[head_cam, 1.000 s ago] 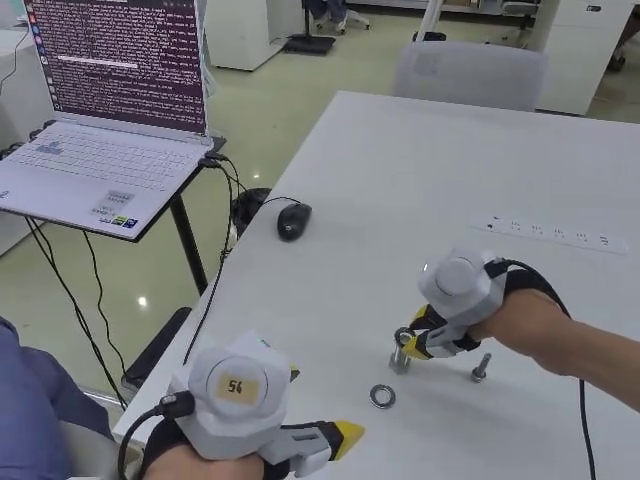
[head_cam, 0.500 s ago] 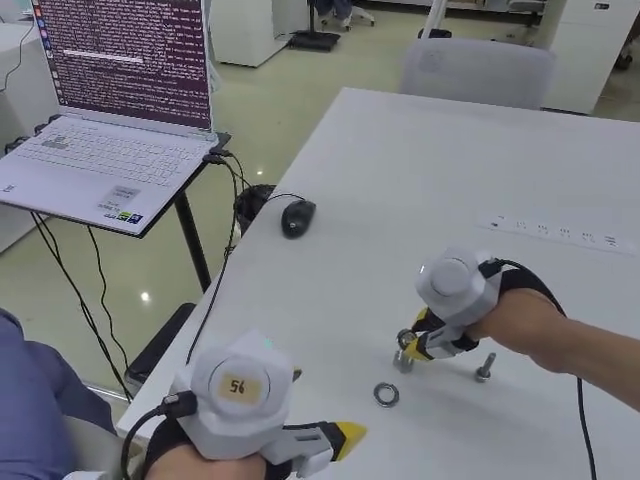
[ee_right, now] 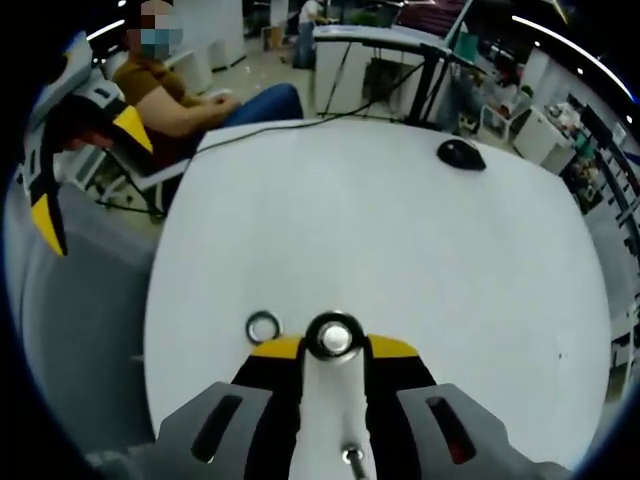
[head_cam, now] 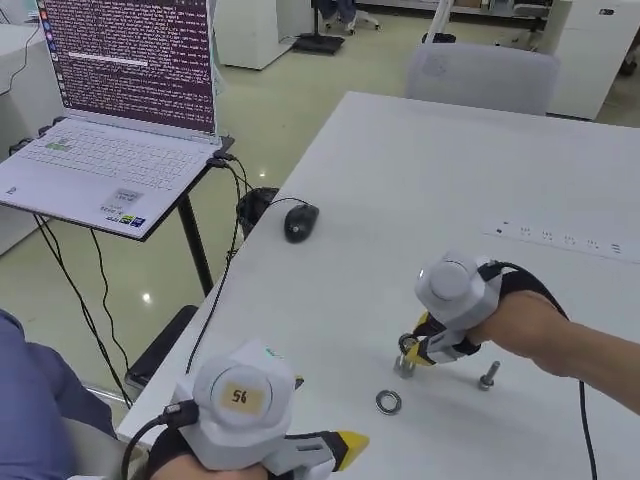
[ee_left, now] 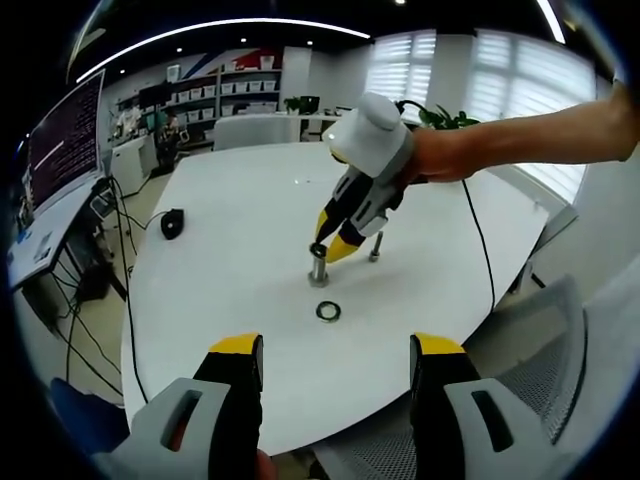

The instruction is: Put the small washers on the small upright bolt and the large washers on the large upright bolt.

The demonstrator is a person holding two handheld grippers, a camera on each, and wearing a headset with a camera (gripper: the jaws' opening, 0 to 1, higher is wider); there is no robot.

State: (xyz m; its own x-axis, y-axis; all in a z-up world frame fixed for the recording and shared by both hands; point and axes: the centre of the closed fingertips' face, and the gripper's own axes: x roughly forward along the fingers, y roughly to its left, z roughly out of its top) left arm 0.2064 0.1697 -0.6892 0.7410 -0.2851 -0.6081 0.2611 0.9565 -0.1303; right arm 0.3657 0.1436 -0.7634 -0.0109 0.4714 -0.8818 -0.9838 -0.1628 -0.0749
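Right gripper (head_cam: 413,345) clamps 1 large steel ring washer (ee_left: 317,248) just over the large upright steel bolt (head_cam: 404,367); released off-centre, it could catch the tip and bounce away. Left gripper (ee_left: 338,350) hangs wide open, empty. 1 loose flat washer (head_cam: 388,402) lies nearby.

Not much going on tbh, the right hand-held gripper (head_cam: 418,348) with its washer (head_cam: 407,343) just crept a hair closer in over the large bolt (head_cam: 405,367).
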